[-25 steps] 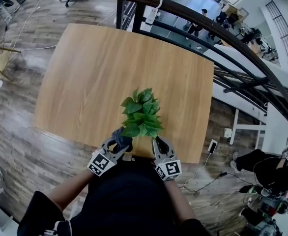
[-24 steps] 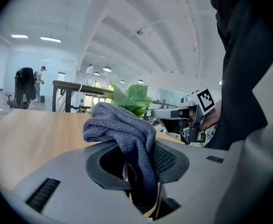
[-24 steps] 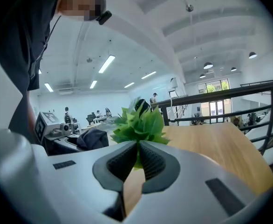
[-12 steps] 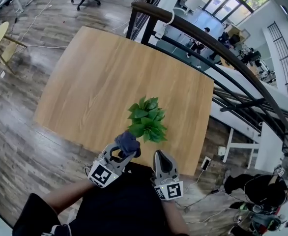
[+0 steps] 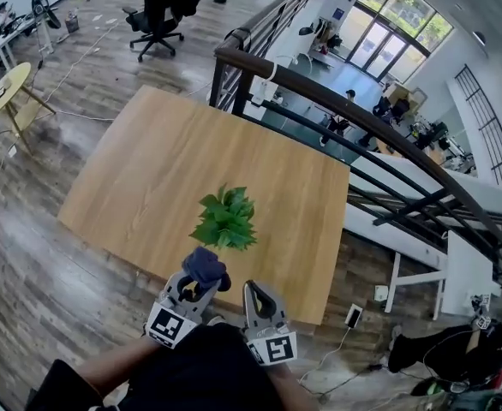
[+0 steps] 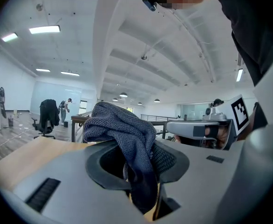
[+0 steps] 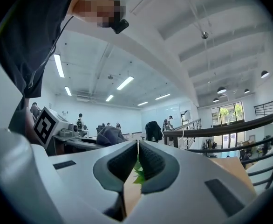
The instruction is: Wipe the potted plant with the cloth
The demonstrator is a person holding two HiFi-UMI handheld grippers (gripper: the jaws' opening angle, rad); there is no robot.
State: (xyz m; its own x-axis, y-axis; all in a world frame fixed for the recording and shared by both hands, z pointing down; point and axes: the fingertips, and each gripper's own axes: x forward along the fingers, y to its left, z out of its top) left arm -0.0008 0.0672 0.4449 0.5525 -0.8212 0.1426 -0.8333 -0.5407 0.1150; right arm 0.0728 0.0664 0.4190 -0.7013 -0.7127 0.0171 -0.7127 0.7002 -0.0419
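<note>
Grey knitted cloth [image 5: 205, 264] is shown clamped between the jaws of the left gripper [image 5: 200, 276], while the right gripper [image 5: 253, 288] beside it is held with jaws closed together on nothing, and the potted plant [image 5: 225, 219] is seen on the wooden table [image 5: 140, 169] just beyond both.

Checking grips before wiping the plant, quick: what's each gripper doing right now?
Left gripper: closed, holding the cloth.
Right gripper: closed, fingers together, holding nothing.

Left hand-held gripper [image 5: 201, 278] and right hand-held gripper [image 5: 252, 287] are closed.
</note>
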